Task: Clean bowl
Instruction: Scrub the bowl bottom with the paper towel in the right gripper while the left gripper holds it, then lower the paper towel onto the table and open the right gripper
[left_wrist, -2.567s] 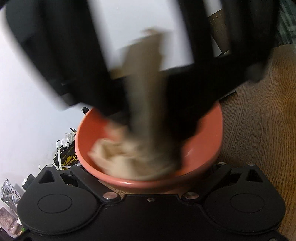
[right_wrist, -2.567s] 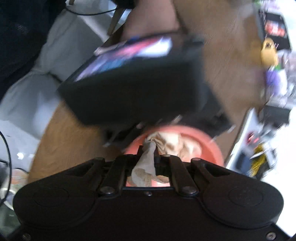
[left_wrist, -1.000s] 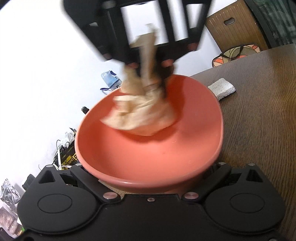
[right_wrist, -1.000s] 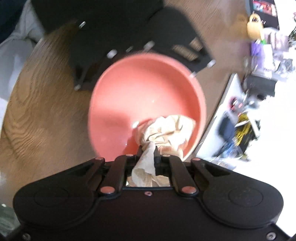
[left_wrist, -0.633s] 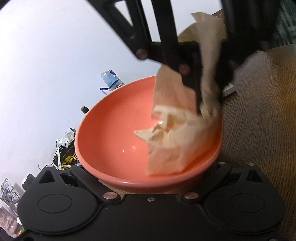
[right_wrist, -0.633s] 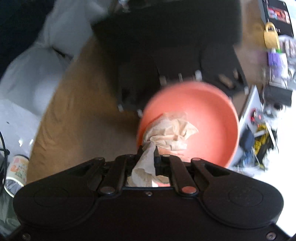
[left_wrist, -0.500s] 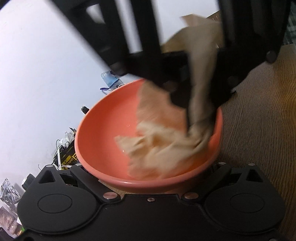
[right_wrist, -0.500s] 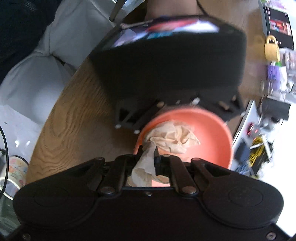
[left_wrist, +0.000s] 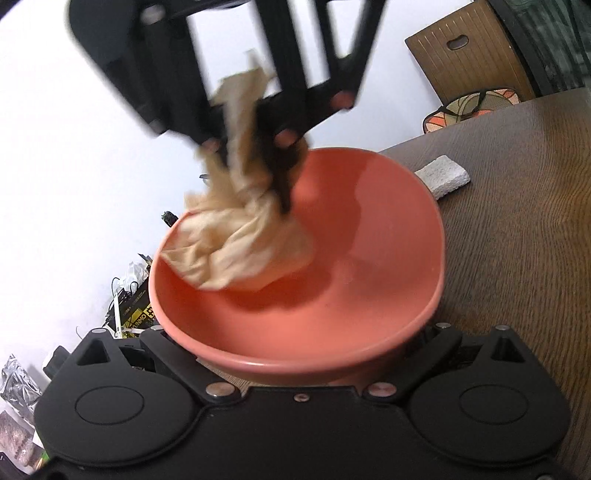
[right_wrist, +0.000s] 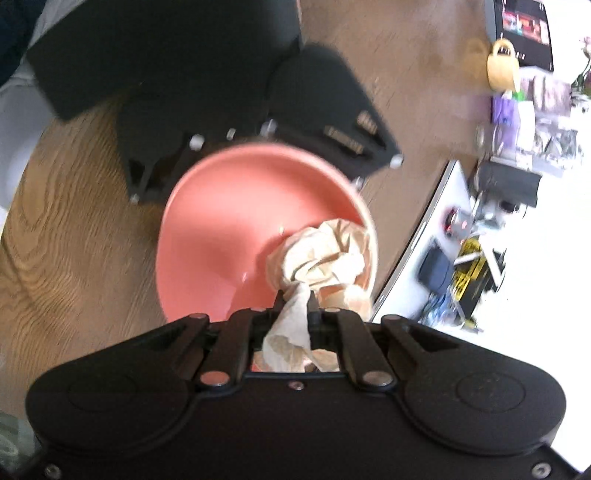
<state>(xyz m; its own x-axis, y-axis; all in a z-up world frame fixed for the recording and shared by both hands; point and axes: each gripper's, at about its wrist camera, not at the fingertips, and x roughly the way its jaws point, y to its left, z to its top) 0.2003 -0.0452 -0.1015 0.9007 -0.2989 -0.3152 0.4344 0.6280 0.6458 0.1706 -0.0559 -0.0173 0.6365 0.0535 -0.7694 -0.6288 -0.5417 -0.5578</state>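
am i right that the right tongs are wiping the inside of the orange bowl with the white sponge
Not quite: the right tongs wipe the orange bowl with a crumpled beige paper towel, as the right wrist view shows. The white sponge lies on the table, untouched.

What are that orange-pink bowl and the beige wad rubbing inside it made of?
The salmon-pink round bowl looks like glazed ceramic or smooth plastic: its surface is glossy. The crumpled beige wad in the right claw seems to be paper towel, with stiff creases.
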